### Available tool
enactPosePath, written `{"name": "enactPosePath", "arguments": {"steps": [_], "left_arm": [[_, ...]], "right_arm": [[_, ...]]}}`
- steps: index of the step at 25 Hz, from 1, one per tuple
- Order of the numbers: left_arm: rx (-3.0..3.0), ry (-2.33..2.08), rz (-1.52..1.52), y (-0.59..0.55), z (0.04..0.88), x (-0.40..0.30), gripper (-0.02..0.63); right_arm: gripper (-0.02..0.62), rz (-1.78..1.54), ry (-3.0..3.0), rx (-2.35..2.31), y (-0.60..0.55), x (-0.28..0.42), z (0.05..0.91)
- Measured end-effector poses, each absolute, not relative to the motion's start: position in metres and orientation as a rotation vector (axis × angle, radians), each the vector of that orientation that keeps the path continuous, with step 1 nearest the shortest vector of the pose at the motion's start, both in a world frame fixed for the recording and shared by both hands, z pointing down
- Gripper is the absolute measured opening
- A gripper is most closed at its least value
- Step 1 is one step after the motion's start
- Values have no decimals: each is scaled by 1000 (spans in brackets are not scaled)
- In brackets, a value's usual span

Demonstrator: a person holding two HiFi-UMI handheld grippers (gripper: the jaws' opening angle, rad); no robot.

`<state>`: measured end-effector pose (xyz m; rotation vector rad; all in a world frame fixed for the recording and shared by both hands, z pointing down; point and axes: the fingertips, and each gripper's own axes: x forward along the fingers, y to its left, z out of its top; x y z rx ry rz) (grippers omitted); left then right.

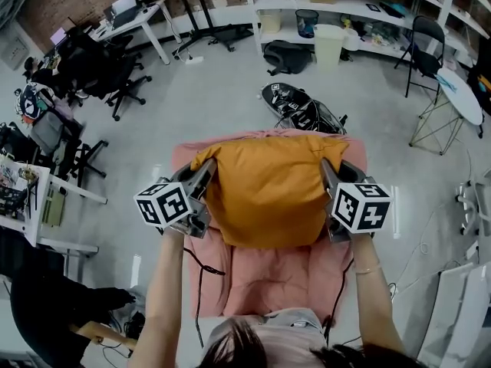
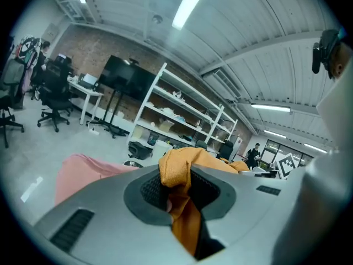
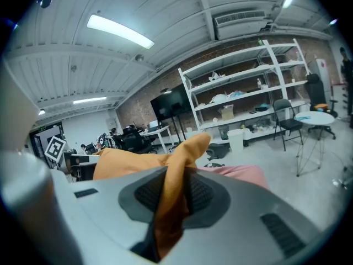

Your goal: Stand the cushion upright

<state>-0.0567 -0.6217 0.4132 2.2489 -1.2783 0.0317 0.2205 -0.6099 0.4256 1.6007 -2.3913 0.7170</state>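
We hold the left gripper (image 1: pixel 202 181) and the right gripper (image 1: pixel 330 179) each clamped on a pinched corner of the orange cushion (image 1: pixel 268 194), one per side, likely so both corners lift evenly. The cushion spans between the grippers, plump and creased, over the pink padded surface (image 1: pixel 265 282) below them.

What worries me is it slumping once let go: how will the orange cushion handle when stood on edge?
Probably soft and floppy: the cushion bunches into folds where the left gripper and right gripper pinch its corners. Likely light for its size, being plump fabric. On the soft pink cover it may well tip.
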Motion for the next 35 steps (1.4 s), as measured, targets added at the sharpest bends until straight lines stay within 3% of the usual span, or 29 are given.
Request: {"name": "enactPosePath", "arguments": {"steps": [16,35], "left_arm": [[2183,-1287,33,-662,444,-65,66],[2171,-1383,278,-670,463,-61,75]], "right_arm": [[81,756,-2400,1626,-656,216,452],[106,672,-2363,1644,-675,217,471]]}}
